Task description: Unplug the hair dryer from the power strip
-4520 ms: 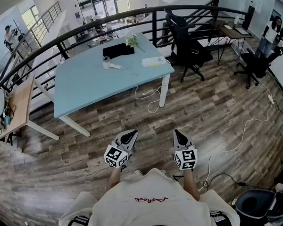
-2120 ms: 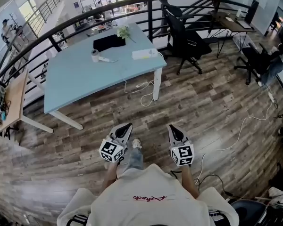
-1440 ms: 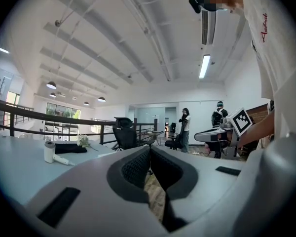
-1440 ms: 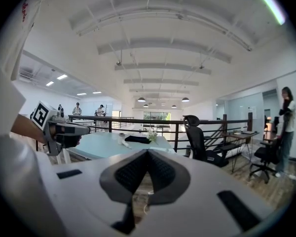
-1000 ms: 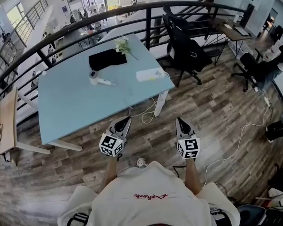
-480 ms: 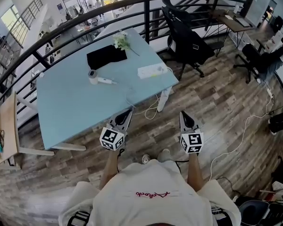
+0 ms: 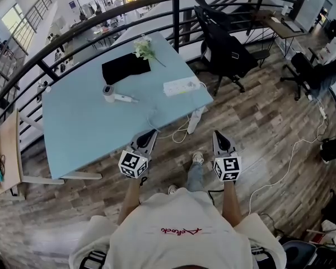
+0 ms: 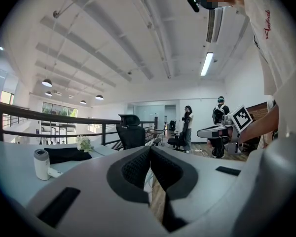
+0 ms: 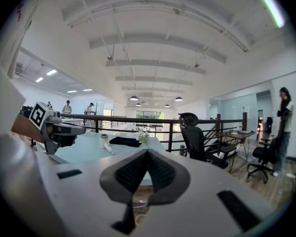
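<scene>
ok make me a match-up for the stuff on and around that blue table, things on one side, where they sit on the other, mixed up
Things:
1 hair dryer
2 power strip
3 black cloth
4 office chair

Places:
a on the floor, right of the table
b at the table's far end, beside the flowers
c near the table's right edge
d mid-table, left of the power strip

Pairs: 1-d, 2-c, 3-b, 4-a

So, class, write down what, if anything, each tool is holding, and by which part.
Nothing. The left tool and the right tool are both shut and empty; the hair dryer lies untouched on the table.
</scene>
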